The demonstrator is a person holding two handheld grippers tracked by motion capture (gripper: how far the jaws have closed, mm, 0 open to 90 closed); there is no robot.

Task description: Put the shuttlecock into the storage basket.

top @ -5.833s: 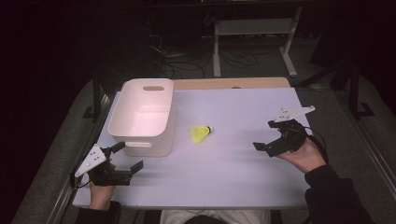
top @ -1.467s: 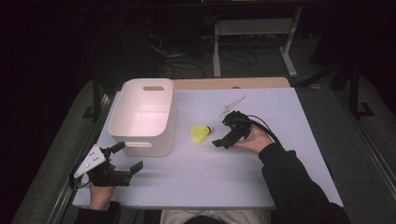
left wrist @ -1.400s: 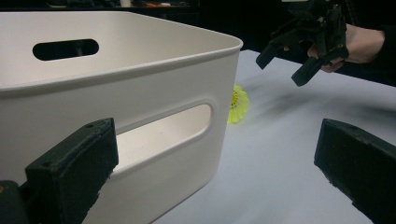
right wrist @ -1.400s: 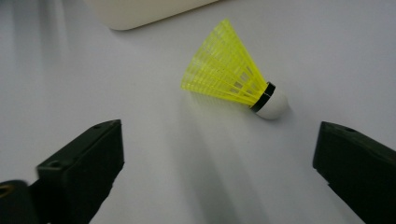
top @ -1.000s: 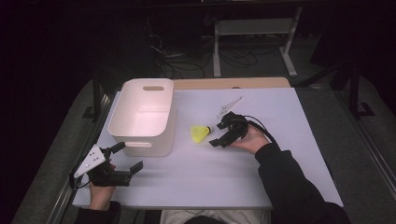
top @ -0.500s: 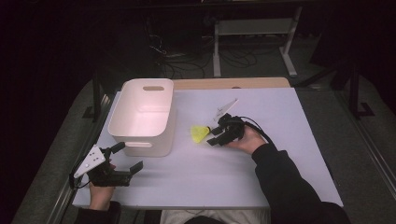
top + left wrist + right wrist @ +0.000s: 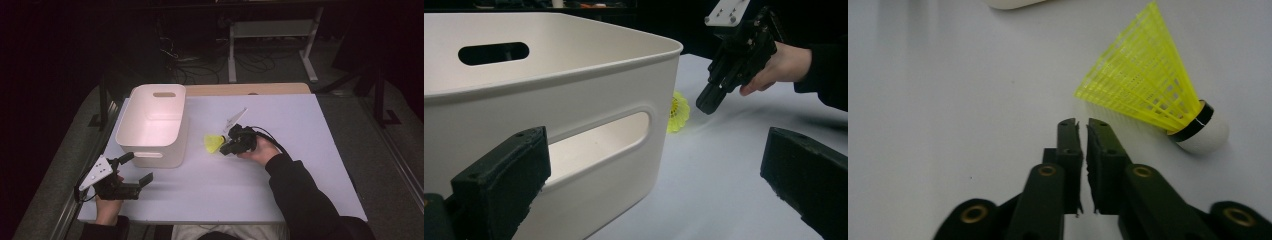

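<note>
Two grippers work over a pale lilac surface [image 7: 300,165] in the high view, and we see no brand, label or writing on anything. Our left gripper [image 7: 134,169] rests at the near left corner, its jaws spread wide, just in front of a white bin [image 7: 176,145]. Our right gripper [image 7: 226,147] sits near the middle, its tip just beside a yellow shuttlecock [image 7: 212,143], which lies on the surface a little to the right of the bin. Nearly six seconds ago this gripper was far out on the right side with its jaws apart; it has since travelled across to the shuttlecock, closing in bit by bit over the last second and a half. Our left gripper, the bin and the shuttlecock have kept their places.

From the left gripper view, we look along two black jaws standing far apart, with the bin [image 7: 574,85] close ahead and its handle slot facing us. The shuttlecock [image 7: 678,111] peeks out past the bin's corner, and the right gripper [image 7: 710,100] points down beside it, held in a hand [image 7: 781,67].

From the right gripper view, our jaws are pressed nearly together and hold nothing. The shuttlecock [image 7: 1148,85] lies on its side just beyond and to the right of the tips, apart from them, its white cork end with a black band pointing right.
</note>
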